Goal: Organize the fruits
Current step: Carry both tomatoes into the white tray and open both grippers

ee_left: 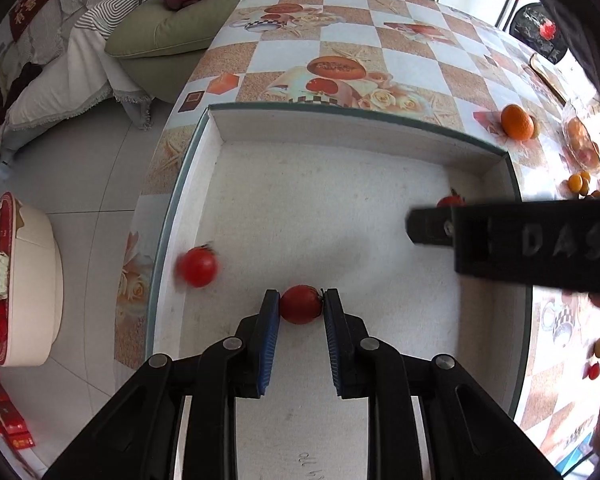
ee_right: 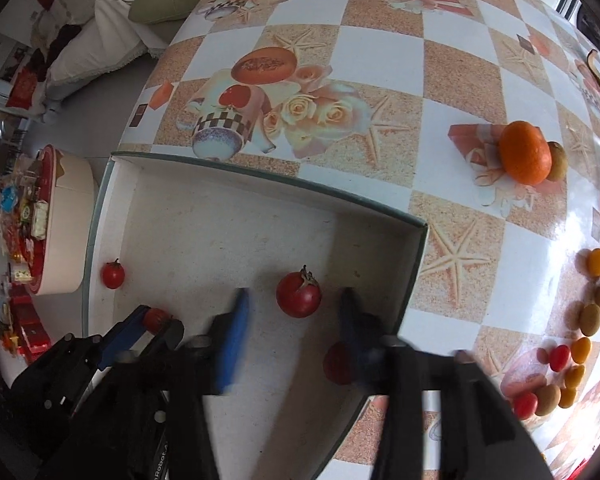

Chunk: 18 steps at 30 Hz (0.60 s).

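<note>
Closest in, the left gripper is clamped on a small red tomato, its blue pads pressing both sides of the fruit just above the floor of a shallow white box. From the right wrist view the same gripper appears at lower left with that tomato pinched between its tips.

Beside it, the right gripper stands with its jaws apart and nothing pressed between them; a second tomato with a dried stem sits free in the gap just ahead of the fingertips, touching neither pad. A third tomato lies partly hidden behind the right finger, and a fourth tomato rests against the box's left wall, blurred in the left wrist view.

Further out, the box sits on a checkered tablecloth printed with starfish and roses. To the right of the box, a cluster of small red, orange and brownish fruits lies on the cloth. Beyond them an orange rests on the cloth, touching a small brownish fruit behind it.
</note>
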### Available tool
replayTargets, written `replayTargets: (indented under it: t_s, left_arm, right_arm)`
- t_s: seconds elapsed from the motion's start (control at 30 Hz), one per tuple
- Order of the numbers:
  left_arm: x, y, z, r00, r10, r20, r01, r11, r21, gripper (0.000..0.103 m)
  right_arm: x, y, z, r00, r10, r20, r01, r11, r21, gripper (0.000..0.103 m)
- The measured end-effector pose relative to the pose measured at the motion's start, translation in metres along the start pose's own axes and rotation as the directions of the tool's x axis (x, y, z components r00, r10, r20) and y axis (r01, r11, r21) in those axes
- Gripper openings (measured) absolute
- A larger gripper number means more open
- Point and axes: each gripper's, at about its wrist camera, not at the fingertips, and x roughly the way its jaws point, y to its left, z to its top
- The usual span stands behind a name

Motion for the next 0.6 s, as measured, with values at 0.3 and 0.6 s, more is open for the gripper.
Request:
replayTargets:
  t_s: [0.3,0.6]
  left_arm:
    - [-0.002,0.004,-0.01,0.999,-0.037,-0.021,0.037,0.999,-0.006,0.024]
    - [-0.017,0.001,-0.013,0.998,-0.054,0.042,0.055,0.998,-0.015,0.086]
  right_arm:
    - [-0.033,-0.006,-0.002,0.996,0.033,0.08,-0.036,0.998,0.047,0.084]
    - [-0.063,-0.03,-0.025,0.991,0.037,0.125,-0.049,0.994,0.094,0.084]
